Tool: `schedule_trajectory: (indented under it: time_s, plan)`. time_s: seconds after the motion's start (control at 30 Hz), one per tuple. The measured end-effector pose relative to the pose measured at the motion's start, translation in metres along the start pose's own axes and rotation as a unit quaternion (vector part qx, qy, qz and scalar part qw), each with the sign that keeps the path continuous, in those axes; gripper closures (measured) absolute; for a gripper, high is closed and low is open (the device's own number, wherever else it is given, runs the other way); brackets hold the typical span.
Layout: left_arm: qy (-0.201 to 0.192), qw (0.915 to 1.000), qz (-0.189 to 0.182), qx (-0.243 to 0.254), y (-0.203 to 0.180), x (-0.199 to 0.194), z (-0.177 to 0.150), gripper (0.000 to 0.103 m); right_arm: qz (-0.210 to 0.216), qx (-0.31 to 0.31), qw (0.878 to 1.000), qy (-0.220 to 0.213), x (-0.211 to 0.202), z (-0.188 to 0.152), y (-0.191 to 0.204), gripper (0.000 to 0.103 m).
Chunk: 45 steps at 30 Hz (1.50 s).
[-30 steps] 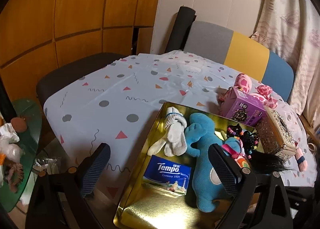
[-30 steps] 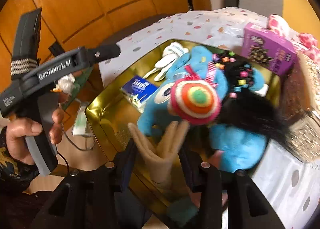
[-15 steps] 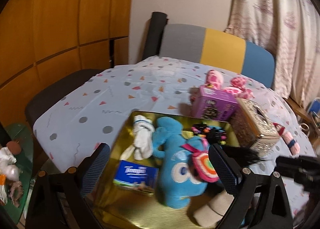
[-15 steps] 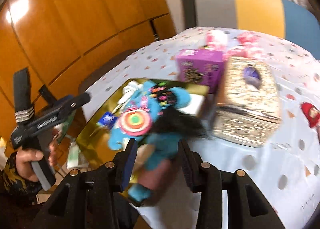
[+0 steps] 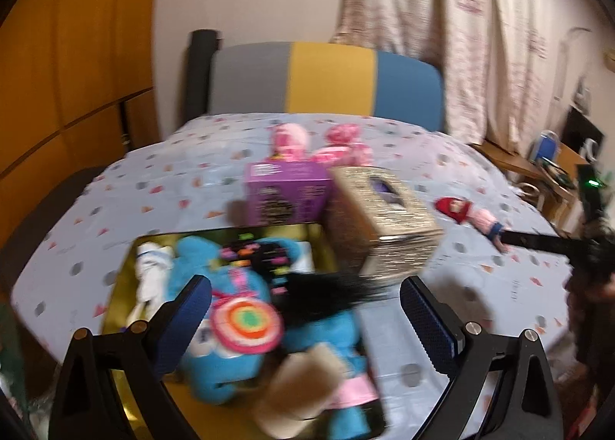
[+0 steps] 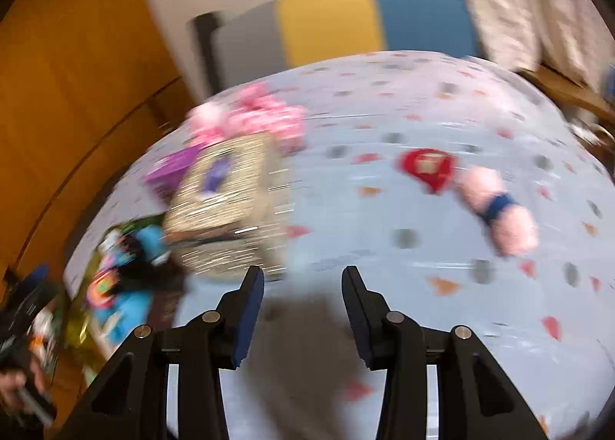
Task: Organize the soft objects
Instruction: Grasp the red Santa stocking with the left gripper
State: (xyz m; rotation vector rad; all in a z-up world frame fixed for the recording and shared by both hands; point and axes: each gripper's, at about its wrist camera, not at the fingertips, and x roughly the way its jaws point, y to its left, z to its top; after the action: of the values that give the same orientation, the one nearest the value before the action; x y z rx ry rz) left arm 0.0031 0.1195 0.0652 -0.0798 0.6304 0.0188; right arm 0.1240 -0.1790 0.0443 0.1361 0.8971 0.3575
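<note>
Both grippers empty w/ fingers apart: left gripper (image 5: 305, 319) over tray (image 5: 119, 294) of soft toys, right gripper (image 6: 303, 309) over bare tablecloth (image 6: 423, 278).

Right wrist view smeared; tray (image 6: 78, 324) at left edge cut off, its toys unreadable; tan toy (image 5: 300, 394) blurred.
</note>
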Motion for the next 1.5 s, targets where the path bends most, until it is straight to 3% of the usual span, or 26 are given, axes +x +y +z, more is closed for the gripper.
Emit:
schedule_trajectory:
  time_s: [0.13, 0.23, 0.37, 0.53, 0.6, 0.73, 0.8, 0.9, 0.97, 1.13, 1.33, 1.4, 1.43, 1.47, 1.5]
  plan:
    - [0.005, 0.9983, -0.047, 0.034, -0.039, 0.006, 0.008, 0.004, -0.083, 0.084, 0.993, -0.030, -0.008, 0.006, -0.067, 0.061]
    - [0.010, 0.9943, -0.087, 0.059, -0.071, 0.014, 0.017, 0.005, -0.139, 0.160, 0.976, -0.055, -0.017, 0.001, -0.116, 0.061]
    - [0.021, 0.9868, -0.131, 0.092, -0.118, 0.032, 0.030, 0.008, -0.148, 0.281, 0.946, -0.058, -0.023, -0.016, -0.164, 0.061]
    - [0.069, 0.9773, -0.178, 0.092, -0.169, 0.076, 0.047, 0.015, -0.137, 0.330, 0.931, -0.071, -0.032, -0.025, -0.185, 0.061]
    - [0.086, 0.9748, -0.185, 0.090, -0.193, 0.101, 0.057, 0.019, -0.132, 0.332, 0.931, -0.074, -0.032, -0.025, -0.187, 0.061]
    - [0.124, 0.9703, -0.197, 0.066, -0.227, 0.153, 0.072, 0.043, -0.114, 0.333, 0.933, -0.076, -0.029, -0.025, -0.181, 0.061]
    - [0.148, 0.9689, -0.194, 0.043, -0.242, 0.187, 0.082, 0.043, -0.107, 0.332, 0.934, -0.075, -0.026, -0.024, -0.180, 0.061]
    - [0.165, 0.9685, -0.186, 0.010, -0.254, 0.226, 0.091, 0.034, -0.091, 0.328, 0.938, -0.071, -0.024, -0.023, -0.179, 0.061]
    - [0.180, 0.9664, -0.183, -0.015, -0.263, 0.256, 0.098, 0.022, -0.081, 0.326, 0.939, -0.069, -0.024, -0.023, -0.178, 0.061]
    - [0.204, 0.9611, -0.173, -0.070, -0.282, 0.314, 0.112, 0.009, -0.062, 0.321, 0.943, -0.061, -0.019, -0.021, -0.176, 0.061]
    - [0.235, 0.9559, -0.136, -0.112, -0.298, 0.380, 0.113, 0.007, -0.040, 0.334, 0.940, -0.058, -0.016, -0.024, -0.180, 0.061]
    - [0.261, 0.9518, -0.127, -0.099, -0.306, 0.398, 0.107, 0.014, -0.036, 0.340, 0.938, -0.056, -0.015, -0.024, -0.182, 0.061]
    - [0.269, 0.9517, -0.115, -0.092, -0.308, 0.406, 0.104, 0.028, -0.034, 0.341, 0.938, -0.053, -0.014, -0.025, -0.182, 0.061]
    - [0.262, 0.9554, -0.107, -0.085, -0.309, 0.408, 0.102, 0.054, -0.032, 0.341, 0.938, -0.050, -0.012, -0.025, -0.182, 0.061]
    - [0.246, 0.9629, -0.092, -0.063, -0.312, 0.405, 0.104, 0.065, -0.030, 0.340, 0.939, -0.049, -0.012, -0.025, -0.181, 0.061]
